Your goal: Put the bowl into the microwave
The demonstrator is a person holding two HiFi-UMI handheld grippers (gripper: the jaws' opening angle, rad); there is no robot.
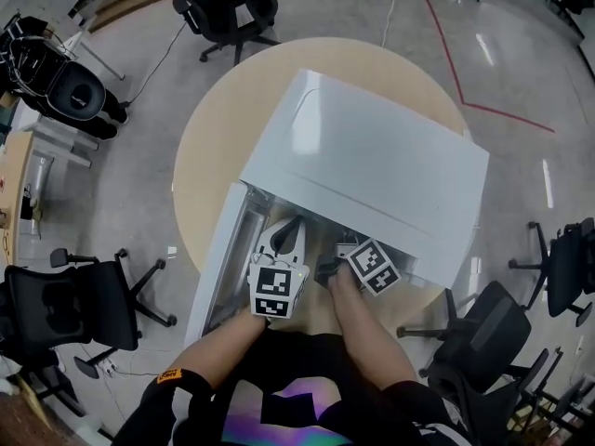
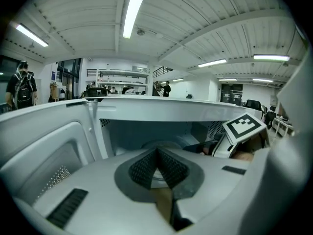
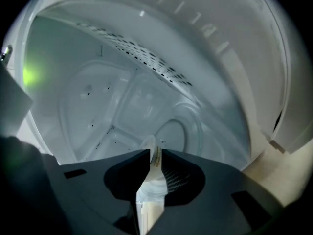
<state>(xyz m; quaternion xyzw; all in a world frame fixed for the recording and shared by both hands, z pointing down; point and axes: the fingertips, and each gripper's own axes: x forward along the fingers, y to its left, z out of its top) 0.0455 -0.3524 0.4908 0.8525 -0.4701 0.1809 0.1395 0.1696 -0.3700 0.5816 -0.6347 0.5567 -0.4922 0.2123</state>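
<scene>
Reaching into the open microwave (image 1: 372, 156) in the middle of the frame, your right gripper (image 3: 155, 153) pinches the thin rim of the bowl (image 3: 154, 163), jaws narrow on it. The bowl is inside, near the round plate (image 3: 183, 131). Your left gripper (image 2: 157, 151) waits at the doorway, jaws pressed together on nothing.

The microwave (image 1: 372, 175) cavity is open in front; its swung-out door (image 1: 221, 268) walls the left.
</scene>
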